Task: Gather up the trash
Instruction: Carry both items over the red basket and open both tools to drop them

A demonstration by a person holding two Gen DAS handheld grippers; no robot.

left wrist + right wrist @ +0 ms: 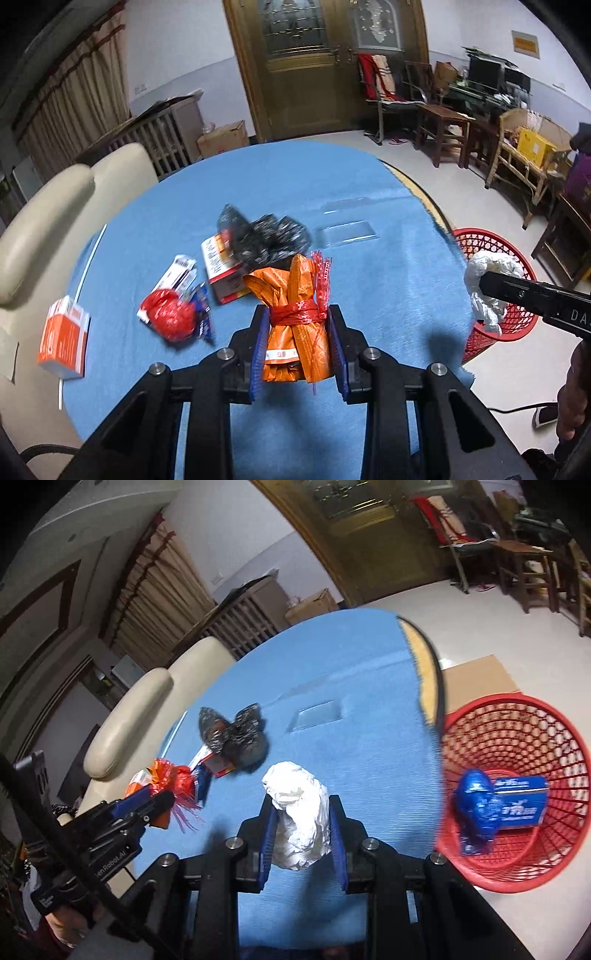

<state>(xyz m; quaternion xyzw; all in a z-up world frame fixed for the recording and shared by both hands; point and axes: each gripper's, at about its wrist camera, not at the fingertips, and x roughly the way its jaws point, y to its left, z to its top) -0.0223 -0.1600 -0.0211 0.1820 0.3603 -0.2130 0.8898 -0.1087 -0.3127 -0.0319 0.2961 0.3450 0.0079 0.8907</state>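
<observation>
My left gripper (298, 314) is shut on an orange plastic bundle (295, 295) tied with red netting, held above the blue tablecloth (369, 280). My right gripper (301, 805) is shut on a crumpled white wrapper (299, 812), also over the cloth, left of the red mesh basket (517, 734). In the left wrist view the white wrapper (491, 273) hangs over the red basket (517, 321). Inside the basket lie a blue crumpled wrapper (476, 808) and a blue box (521, 801). On the cloth remain a black crumpled bag (266, 232), a red wad (171, 314) and small cartons (221, 269).
An orange and white carton (62, 343) sits at the table's left edge beside a cream chair back (48, 221). A clear plastic sheet (347, 230) lies mid-table. A flat cardboard piece (476, 679) lies on the floor behind the basket. Chairs and cluttered furniture (443, 122) line the far wall.
</observation>
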